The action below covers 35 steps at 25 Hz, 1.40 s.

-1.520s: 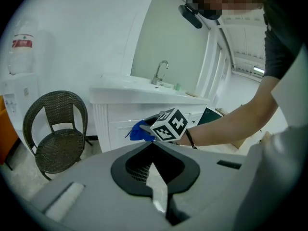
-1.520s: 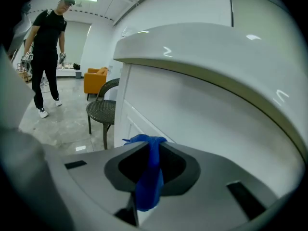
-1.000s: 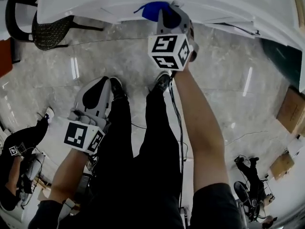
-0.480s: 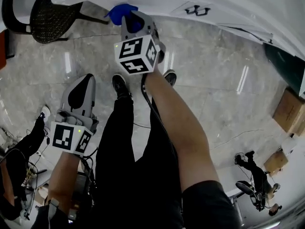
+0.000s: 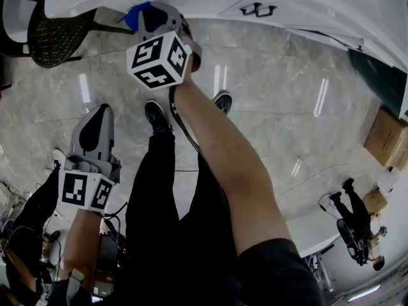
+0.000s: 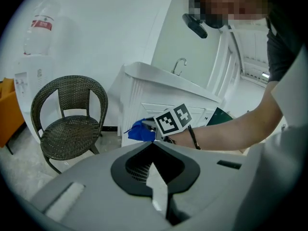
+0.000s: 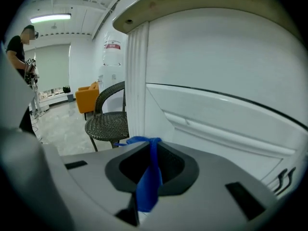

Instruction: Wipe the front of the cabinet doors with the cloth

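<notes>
Right gripper (image 7: 147, 146) pinches the blue cloth (image 7: 148, 182) by the left edge of the cabinet door (image 7: 216, 71), the left gripper (image 6: 153, 146) closed and empty, so good wiping likely means pressing flat and sweeping in overlapping passes.

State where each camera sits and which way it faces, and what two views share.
Head view: on the head, looking steeply down at the floor; shows legs, left gripper and right gripper.
Left gripper view: on the left gripper, facing cabinet and chair past shut jaws; shows the right forearm.
Right gripper view: on the right gripper, close against the cabinet door, jaws shut on the cloth.
Shared: all three show cloth and chair.
</notes>
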Motion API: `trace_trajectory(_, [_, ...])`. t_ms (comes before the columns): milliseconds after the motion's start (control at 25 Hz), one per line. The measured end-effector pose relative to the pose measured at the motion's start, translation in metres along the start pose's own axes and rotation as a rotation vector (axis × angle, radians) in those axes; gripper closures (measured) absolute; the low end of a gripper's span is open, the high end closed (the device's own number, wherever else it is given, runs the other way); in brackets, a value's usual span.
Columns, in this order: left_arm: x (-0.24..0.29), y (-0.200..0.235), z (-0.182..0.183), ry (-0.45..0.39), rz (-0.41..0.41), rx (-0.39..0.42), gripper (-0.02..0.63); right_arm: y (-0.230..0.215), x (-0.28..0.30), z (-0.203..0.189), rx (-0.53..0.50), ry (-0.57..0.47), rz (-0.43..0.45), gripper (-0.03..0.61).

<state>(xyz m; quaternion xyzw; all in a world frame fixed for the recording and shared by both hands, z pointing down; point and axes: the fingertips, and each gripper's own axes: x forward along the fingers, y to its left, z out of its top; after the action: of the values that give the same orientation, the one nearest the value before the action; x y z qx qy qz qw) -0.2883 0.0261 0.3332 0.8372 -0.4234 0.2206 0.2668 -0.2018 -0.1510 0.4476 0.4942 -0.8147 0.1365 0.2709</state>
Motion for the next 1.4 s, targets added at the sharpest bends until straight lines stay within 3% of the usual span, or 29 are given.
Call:
trace_trajectory(560, [0.053,-0.085,-0.008,0.029,-0.080,0.011,0.615,-0.109,-0.046,-0.049,0.022,0.012,-0.114,0.540])
trace_trajectory(840, [0.076,-0.121,-0.005,0.036,-0.106,0.052,0.615,-0.162,-0.078,-0.078,0.106,0.050,-0.217,0.543])
trace_trajectory(1120, [0.068,-0.153,-0.004,0.033,-0.140,0.052,0.615,-0.157,-0.100,-0.084,0.142,0.044,-0.219,0.543])
trace_trajectory(1400, [0.048,-0.128,-0.021,0.020,-0.138,0.030,0.615,-0.146,-0.100,-0.098,0.335,0.040,-0.261,0.543])
